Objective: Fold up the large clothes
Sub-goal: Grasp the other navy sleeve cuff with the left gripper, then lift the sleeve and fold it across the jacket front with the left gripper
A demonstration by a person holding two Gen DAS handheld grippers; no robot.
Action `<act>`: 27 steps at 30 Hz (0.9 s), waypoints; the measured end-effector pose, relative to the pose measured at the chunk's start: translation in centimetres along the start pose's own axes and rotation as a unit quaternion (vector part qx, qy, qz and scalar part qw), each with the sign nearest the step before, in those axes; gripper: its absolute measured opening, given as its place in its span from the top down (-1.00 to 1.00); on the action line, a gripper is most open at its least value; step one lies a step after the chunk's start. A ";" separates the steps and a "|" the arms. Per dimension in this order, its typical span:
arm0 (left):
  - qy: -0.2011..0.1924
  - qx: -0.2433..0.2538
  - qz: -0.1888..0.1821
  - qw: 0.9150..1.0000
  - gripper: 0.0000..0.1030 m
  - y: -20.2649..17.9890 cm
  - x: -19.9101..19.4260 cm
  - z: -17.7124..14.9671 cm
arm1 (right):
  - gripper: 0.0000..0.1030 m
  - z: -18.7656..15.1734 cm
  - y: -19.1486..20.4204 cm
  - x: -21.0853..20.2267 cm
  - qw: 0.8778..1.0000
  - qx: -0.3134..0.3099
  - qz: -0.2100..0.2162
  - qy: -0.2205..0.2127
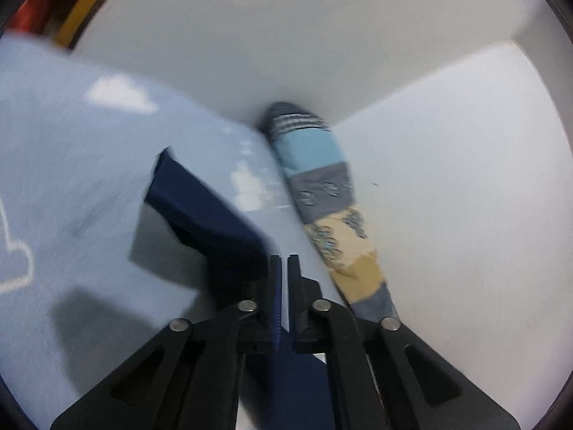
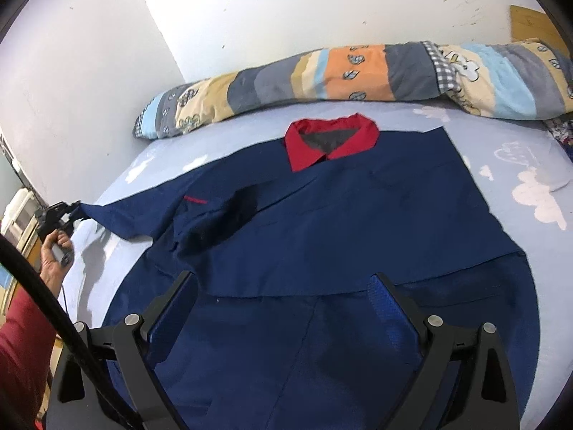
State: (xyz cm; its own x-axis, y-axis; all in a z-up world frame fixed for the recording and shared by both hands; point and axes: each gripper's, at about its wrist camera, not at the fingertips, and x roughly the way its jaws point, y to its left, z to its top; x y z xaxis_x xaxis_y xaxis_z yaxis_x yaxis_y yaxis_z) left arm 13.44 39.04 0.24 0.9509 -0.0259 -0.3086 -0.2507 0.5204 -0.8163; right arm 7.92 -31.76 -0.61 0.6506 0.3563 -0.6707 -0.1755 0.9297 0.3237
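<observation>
Across the middle of the right wrist view, a navy jacket with a red collar lies spread flat on a pale blue bedsheet printed with white clouds. Its collar points toward the top of the frame, and its lower part fills the bottom centre. One sleeve stretches out to the left edge, lifted off the sheet, where the left gripper pinches its end; a hand with a red cuff holds that gripper at the lower left.

From the left wrist view, the left gripper has its jaws pressed nearly together on a strip of the navy fabric, which runs up and to the left from the fingertips; this picture is blurred.

Low in the right wrist view, the right gripper stands wide open just above the jacket's lower part, with nothing between its fingers.

Behind the collar, a rolled patchwork quilt lies along the white wall, touching the sheet's far edge.
</observation>
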 end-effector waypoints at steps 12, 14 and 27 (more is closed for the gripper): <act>0.048 0.019 0.041 0.998 -0.99 -5.9 -5.4 -1.8 | -0.91 0.7 -2.7 -3.9 0.998 0.044 -0.005 -0.039; 0.036 -0.017 0.070 0.997 -0.99 -2.5 -6.1 -2.8 | -0.91 0.7 -2.9 -4.0 0.998 0.042 -0.002 -0.036; 0.036 -0.102 0.157 0.982 -0.61 11.0 -0.6 -2.5 | -0.91 0.4 -1.4 -1.6 1.000 0.021 0.000 -0.023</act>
State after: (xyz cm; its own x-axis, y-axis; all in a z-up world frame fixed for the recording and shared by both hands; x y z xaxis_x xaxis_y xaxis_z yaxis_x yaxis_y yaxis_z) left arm 9.68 42.68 -9.74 0.8079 0.0449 -0.5876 -0.5671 0.3304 -0.7545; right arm 7.42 -33.61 0.26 0.6838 0.3513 -0.6395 -0.1449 0.9244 0.3529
